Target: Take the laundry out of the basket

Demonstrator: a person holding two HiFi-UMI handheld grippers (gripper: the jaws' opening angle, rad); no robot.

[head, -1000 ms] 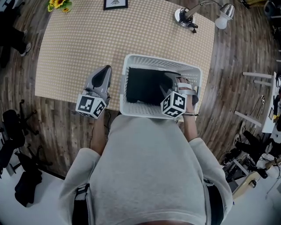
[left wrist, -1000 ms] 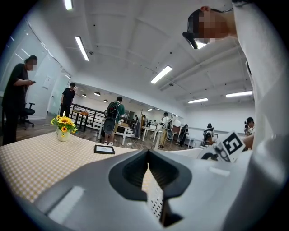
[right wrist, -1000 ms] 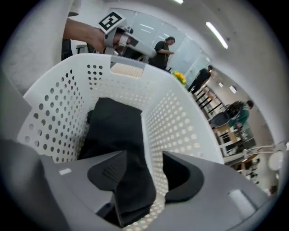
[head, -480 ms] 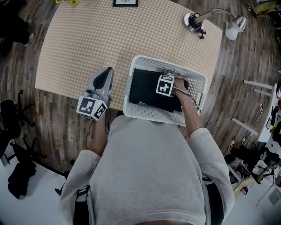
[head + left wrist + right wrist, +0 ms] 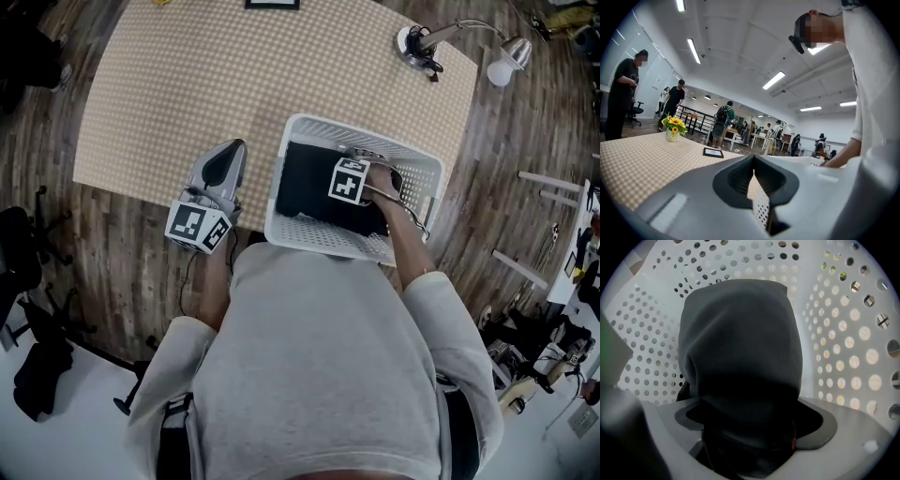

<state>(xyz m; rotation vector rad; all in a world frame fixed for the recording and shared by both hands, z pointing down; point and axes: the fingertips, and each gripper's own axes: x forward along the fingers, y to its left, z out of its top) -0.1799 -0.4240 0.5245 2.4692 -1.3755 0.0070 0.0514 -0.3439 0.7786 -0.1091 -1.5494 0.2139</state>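
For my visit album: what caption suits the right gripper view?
Right gripper, jaws wide but just closing slightly, straddles the dark garment in the white basket.

Head view looks steeply down; right gripper view sits close inside the basket (image 5: 319,240) (image 5: 853,357).

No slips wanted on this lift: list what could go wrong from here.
The right hand-held gripper has just opened its jaws wide and begun closing them astride a fold of the dark garment; they may catch only a top layer that slips out.
The left hand-held gripper hangs beside the basket, not on it, so the lift might drag the basket off the table edge.
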